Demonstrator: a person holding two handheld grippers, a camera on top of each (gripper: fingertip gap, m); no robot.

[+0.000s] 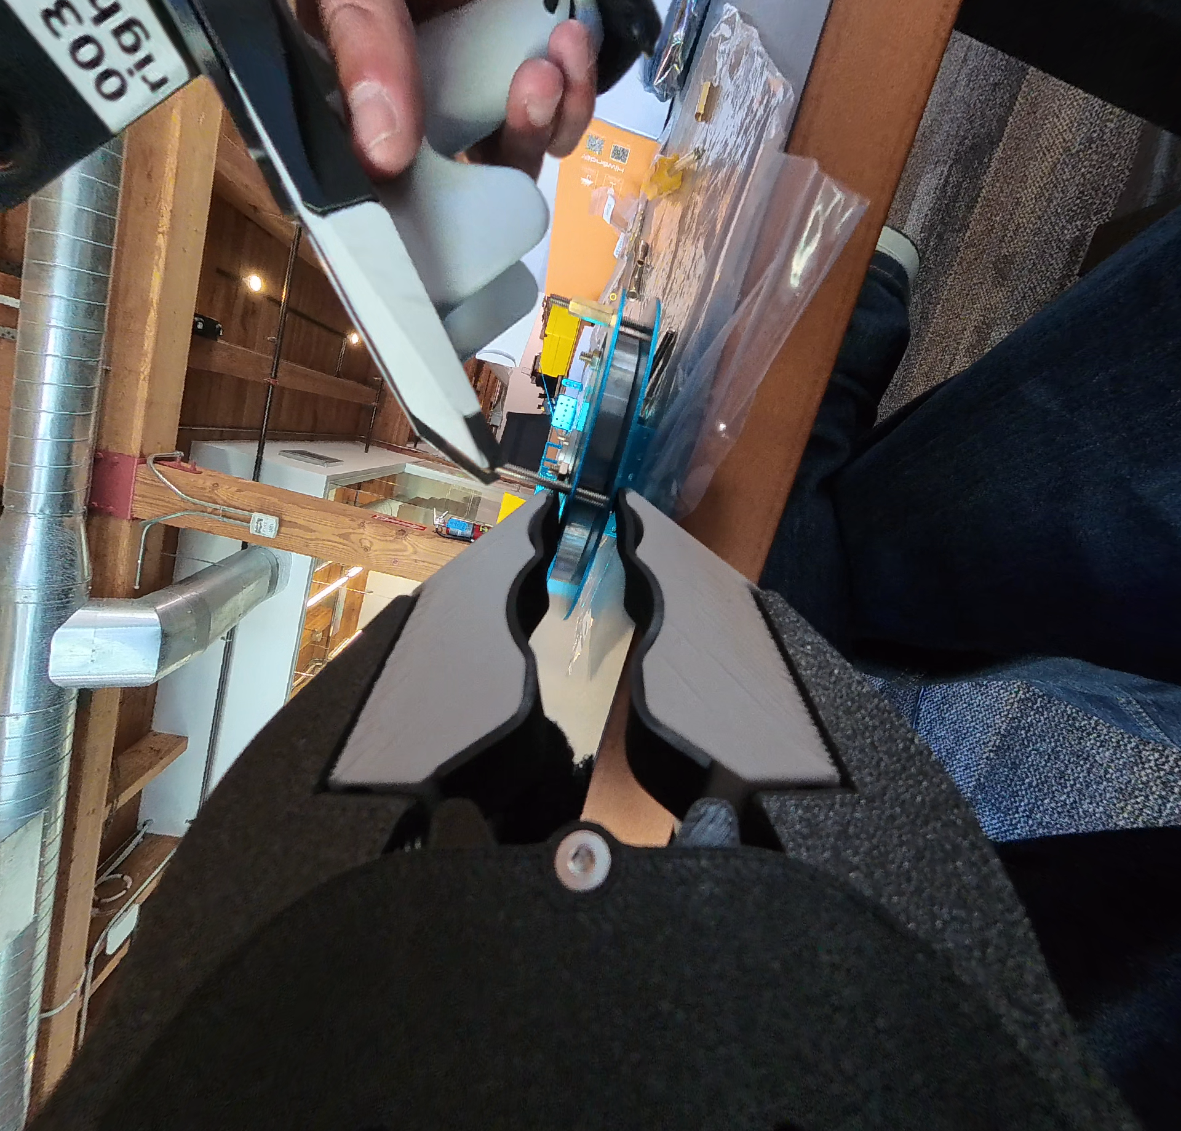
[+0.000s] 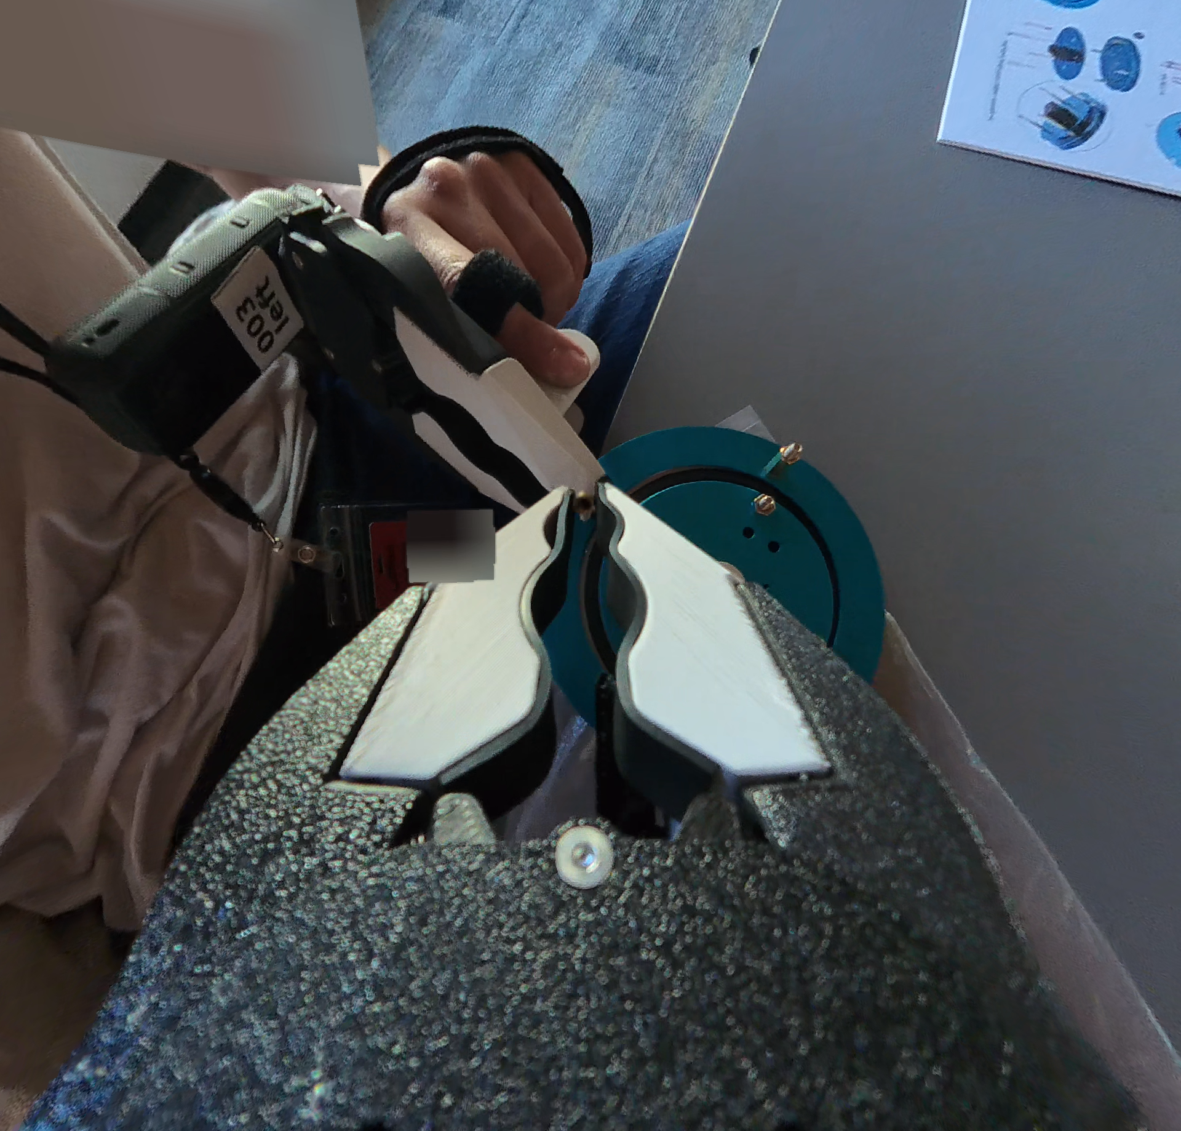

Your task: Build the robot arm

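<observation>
Two grippers, left gripper (image 1: pixel 578 506) and right gripper (image 2: pixel 581 500), with white fingers edged in wavy black pads. Bumpy black bodies, one silver screw (image 1: pixel 581 860) each. White label stickers. Black straps round fingers. Dark blue jeans (image 1: pixel 997 493), pale shirt (image 2: pixel 128 589).

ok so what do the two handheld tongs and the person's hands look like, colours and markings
Both tongs, left and right, have pale grey-white fingers with wavy black inner pads, set in a speckled black textured body with one silver screw. Each body carries a white sticker with black writing; the left one also trails thin black cords. Black fabric straps loop round the left hand and one finger. Dark blue jeans and a pale top are worn.
</observation>
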